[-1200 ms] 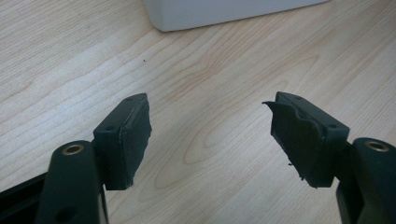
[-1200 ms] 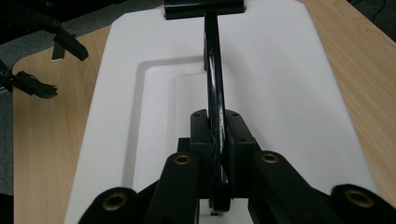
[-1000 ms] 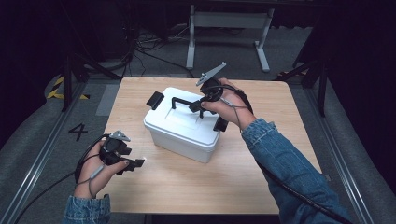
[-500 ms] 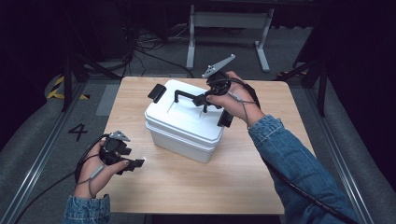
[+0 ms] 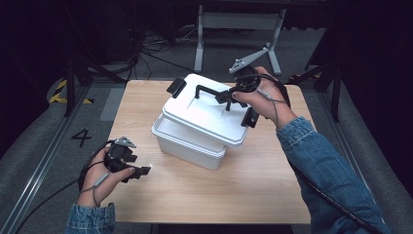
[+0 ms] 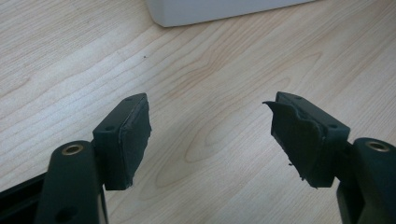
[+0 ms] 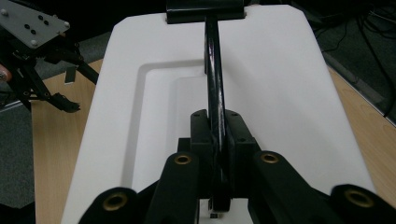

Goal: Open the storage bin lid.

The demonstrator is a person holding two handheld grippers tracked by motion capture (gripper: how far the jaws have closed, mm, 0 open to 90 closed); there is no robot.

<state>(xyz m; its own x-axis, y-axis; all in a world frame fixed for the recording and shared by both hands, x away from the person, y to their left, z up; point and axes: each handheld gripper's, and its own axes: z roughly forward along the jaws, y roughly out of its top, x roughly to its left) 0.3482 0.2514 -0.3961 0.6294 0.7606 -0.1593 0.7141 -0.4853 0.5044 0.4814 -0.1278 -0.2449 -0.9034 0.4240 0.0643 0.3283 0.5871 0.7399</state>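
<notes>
One stiff, light-looking lid (image 5: 207, 114) hangs tilted over the white box (image 5: 187, 144) as our right gripper (image 5: 229, 95) pinches its slim black handle (image 7: 214, 79), left gripper (image 5: 141, 170) idle, jaws apart.

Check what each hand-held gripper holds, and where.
The right hand-held gripper is shut on the lid's black handle, lid raised off the white box. The left hand-held gripper is open, holding nothing.
</notes>
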